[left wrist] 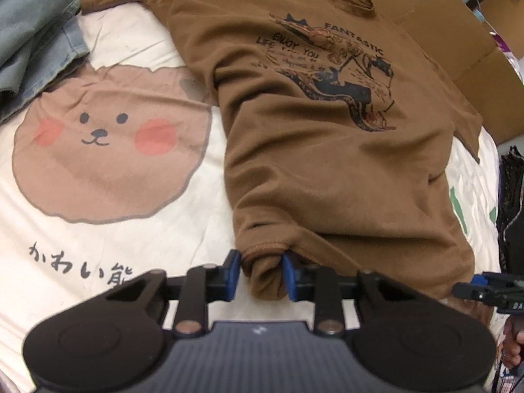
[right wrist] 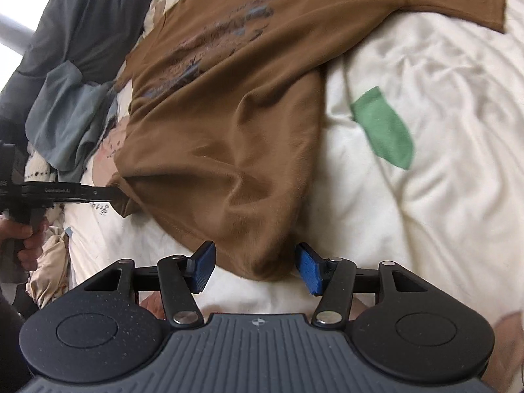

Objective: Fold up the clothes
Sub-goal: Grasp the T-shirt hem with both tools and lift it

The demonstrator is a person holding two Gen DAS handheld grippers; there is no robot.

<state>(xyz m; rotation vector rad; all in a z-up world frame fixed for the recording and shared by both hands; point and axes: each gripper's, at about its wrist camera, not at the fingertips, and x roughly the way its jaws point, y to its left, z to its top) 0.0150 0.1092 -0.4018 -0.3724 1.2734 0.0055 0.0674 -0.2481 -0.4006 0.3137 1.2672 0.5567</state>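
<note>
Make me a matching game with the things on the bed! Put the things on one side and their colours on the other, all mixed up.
Things:
1. T-shirt
2. bear's cheeks
3. leaf patch on the bedcover
4. gripper pads

Colours:
A. green
B. blue
C. brown
D. pink

Pairs: 1-C, 2-D, 3-A, 4-B
</note>
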